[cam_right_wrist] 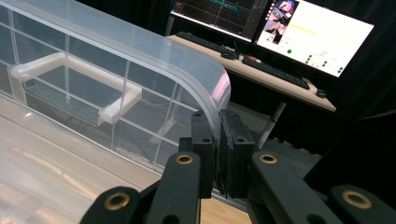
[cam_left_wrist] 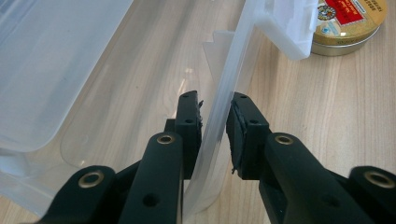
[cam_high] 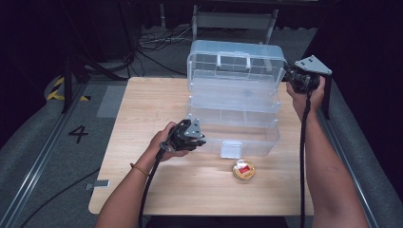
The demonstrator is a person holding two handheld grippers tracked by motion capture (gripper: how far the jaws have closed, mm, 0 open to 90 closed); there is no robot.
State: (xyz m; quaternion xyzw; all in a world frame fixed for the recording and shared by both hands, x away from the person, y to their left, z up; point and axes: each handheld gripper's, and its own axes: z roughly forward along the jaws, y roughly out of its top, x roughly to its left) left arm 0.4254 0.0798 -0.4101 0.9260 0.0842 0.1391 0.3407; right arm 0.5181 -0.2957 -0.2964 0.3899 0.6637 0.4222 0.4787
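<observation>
**Clear tiered storage box, held at two points**

While it stands open on the wooden table (cam_high: 142,190), the clear plastic box (cam_high: 233,102) has its lid (cam_high: 235,61) raised upright at the far side, white handle (cam_right_wrist: 74,77) on it. Left gripper (cam_left_wrist: 215,119): jaws pinching the thin front wall (cam_left_wrist: 224,93) of the lower tray. Right gripper (cam_right_wrist: 218,128): jaws pressed together on the lid's rounded corner edge. Round gold tin (cam_high: 243,170), red label, lies on the table just in front of the box latch (cam_high: 231,149).

Your tin (cam_left_wrist: 349,22) is cut by the top edge, its label too blurred to read; the box (cam_left_wrist: 56,70) leaves at left.
</observation>
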